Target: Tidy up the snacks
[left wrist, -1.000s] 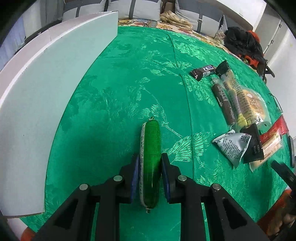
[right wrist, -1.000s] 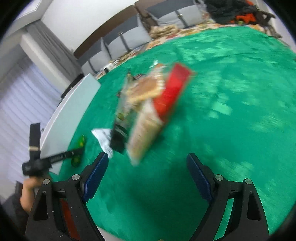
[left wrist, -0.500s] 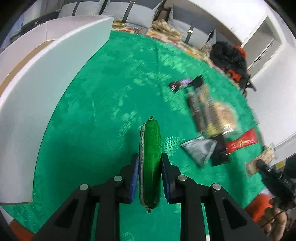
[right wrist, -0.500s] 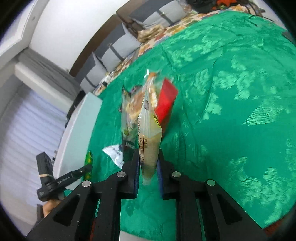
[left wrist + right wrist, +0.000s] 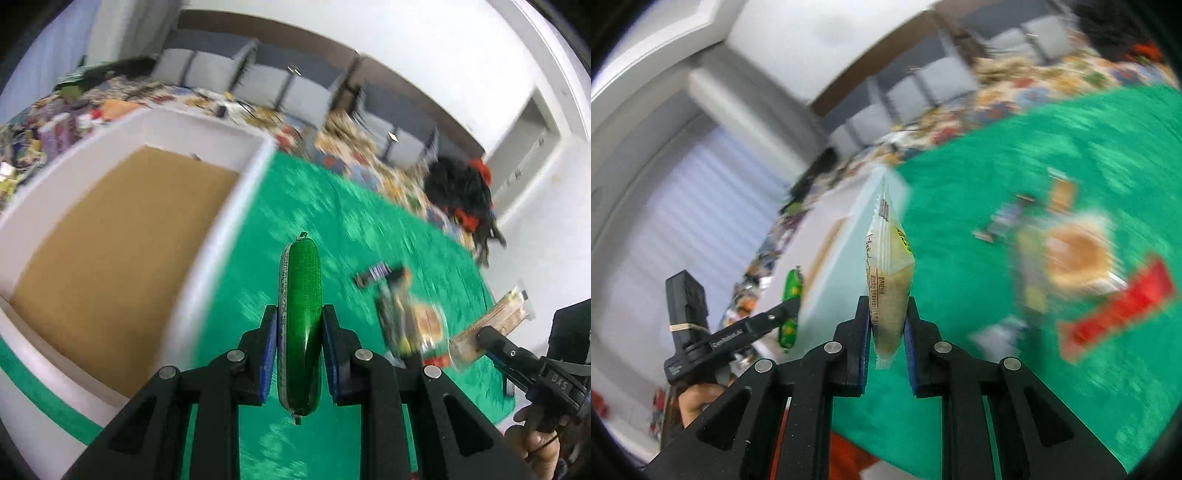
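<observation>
My left gripper [image 5: 299,325] is shut on a green sausage-shaped snack [image 5: 301,302], held in the air just right of the white box [image 5: 236,206] with a brown cardboard floor. My right gripper [image 5: 886,314] is shut on a pale beige snack packet [image 5: 888,273], lifted above the green tablecloth [image 5: 1015,387]. The left gripper [image 5: 783,314] with the green snack [image 5: 792,288] shows at left in the right wrist view. The right gripper's fingers [image 5: 495,341] with the packet [image 5: 491,321] show at right in the left wrist view.
Several snacks lie on the cloth: a dark bar [image 5: 376,275], a clear bag of pastries [image 5: 1071,254], a red packet [image 5: 1119,317], a silver pouch [image 5: 997,332]. Grey chairs [image 5: 295,96] and a black-and-red bag [image 5: 461,192] stand beyond the table.
Both grippers have lifted with their snacks. The left one has moved toward the box, whose inside now shows. The right one was open a second ago, then shut on the beige packet.
</observation>
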`<state>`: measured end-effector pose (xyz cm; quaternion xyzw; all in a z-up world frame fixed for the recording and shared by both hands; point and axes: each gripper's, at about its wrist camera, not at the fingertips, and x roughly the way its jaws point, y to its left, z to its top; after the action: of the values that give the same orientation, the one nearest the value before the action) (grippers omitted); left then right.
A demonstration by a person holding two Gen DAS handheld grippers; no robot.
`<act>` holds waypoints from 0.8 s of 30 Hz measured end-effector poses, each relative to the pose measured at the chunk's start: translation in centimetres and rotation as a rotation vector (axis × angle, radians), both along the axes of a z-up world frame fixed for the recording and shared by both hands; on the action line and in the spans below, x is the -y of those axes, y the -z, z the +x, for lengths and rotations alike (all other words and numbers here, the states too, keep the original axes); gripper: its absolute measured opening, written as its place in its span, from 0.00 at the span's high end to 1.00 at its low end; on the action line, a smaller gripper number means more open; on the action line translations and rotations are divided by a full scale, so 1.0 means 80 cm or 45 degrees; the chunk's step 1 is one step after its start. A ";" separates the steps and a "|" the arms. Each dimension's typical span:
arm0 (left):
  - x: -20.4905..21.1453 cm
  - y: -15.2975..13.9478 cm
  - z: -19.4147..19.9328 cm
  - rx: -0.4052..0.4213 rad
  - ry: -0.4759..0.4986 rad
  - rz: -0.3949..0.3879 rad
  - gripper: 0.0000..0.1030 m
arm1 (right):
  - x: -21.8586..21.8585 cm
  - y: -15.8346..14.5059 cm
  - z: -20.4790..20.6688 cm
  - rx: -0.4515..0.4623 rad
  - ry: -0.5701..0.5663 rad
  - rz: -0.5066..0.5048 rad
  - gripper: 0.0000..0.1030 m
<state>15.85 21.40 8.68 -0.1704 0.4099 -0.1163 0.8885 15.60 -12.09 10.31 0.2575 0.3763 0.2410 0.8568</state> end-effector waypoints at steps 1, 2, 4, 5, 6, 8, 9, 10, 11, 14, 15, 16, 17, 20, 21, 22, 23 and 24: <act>-0.025 -0.007 0.006 0.009 -0.043 0.023 0.78 | -0.030 -0.015 0.014 0.029 -0.055 0.003 0.83; -0.042 -0.008 0.010 0.008 -0.076 0.048 0.78 | -0.055 -0.027 0.025 0.050 -0.101 0.006 0.83; -0.089 -0.005 0.023 -0.019 -0.161 0.104 0.78 | -0.120 -0.047 0.053 0.076 -0.209 0.017 0.83; -0.105 -0.001 0.029 -0.038 -0.189 0.131 0.78 | -0.157 -0.054 0.068 0.076 -0.267 0.009 0.83; -0.118 0.005 0.034 -0.056 -0.214 0.161 0.79 | -0.180 -0.056 0.075 0.076 -0.300 -0.007 0.83; -0.144 0.025 0.046 -0.121 -0.249 0.253 0.78 | -0.241 -0.053 0.102 0.047 -0.379 -0.052 0.80; -0.153 0.035 0.051 -0.164 -0.266 0.292 0.77 | -0.265 -0.047 0.116 0.005 -0.410 -0.075 0.77; -0.163 0.043 0.056 -0.200 -0.285 0.320 0.70 | -0.289 -0.040 0.126 -0.046 -0.428 -0.118 0.62; -0.172 0.051 0.060 -0.232 -0.295 0.336 0.61 | -0.309 -0.031 0.138 -0.095 -0.442 -0.164 0.36; -0.180 0.053 0.058 -0.196 -0.322 0.386 0.18 | -0.313 -0.027 0.135 -0.073 -0.401 -0.220 0.31; -0.179 0.049 0.057 -0.166 -0.329 0.407 0.17 | -0.307 -0.026 0.131 -0.052 -0.395 -0.231 0.31; -0.177 0.046 0.057 -0.142 -0.339 0.437 0.17 | -0.300 -0.023 0.124 -0.038 -0.384 -0.254 0.31; -0.172 0.043 0.060 -0.118 -0.351 0.465 0.17 | -0.286 -0.016 0.116 -0.037 -0.368 -0.282 0.31; -0.148 0.035 0.059 -0.001 -0.286 0.468 0.17 | -0.246 0.006 0.079 -0.022 -0.358 -0.357 0.31; -0.134 0.036 0.059 0.047 -0.242 0.494 0.17 | -0.237 0.011 0.065 -0.013 -0.351 -0.394 0.31; -0.123 0.037 0.062 0.067 -0.213 0.531 0.17 | -0.219 0.023 0.045 0.001 -0.334 -0.448 0.31; -0.107 0.043 0.067 0.068 -0.173 0.597 0.17 | -0.199 0.038 0.024 0.009 -0.314 -0.507 0.31; -0.097 0.048 0.071 0.058 -0.147 0.636 0.17 | -0.184 0.049 0.013 0.010 -0.298 -0.546 0.31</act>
<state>21.50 29.12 4.81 0.0338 0.3954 0.0355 0.9172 16.66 2.67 6.40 0.0234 0.4430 0.2542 0.8594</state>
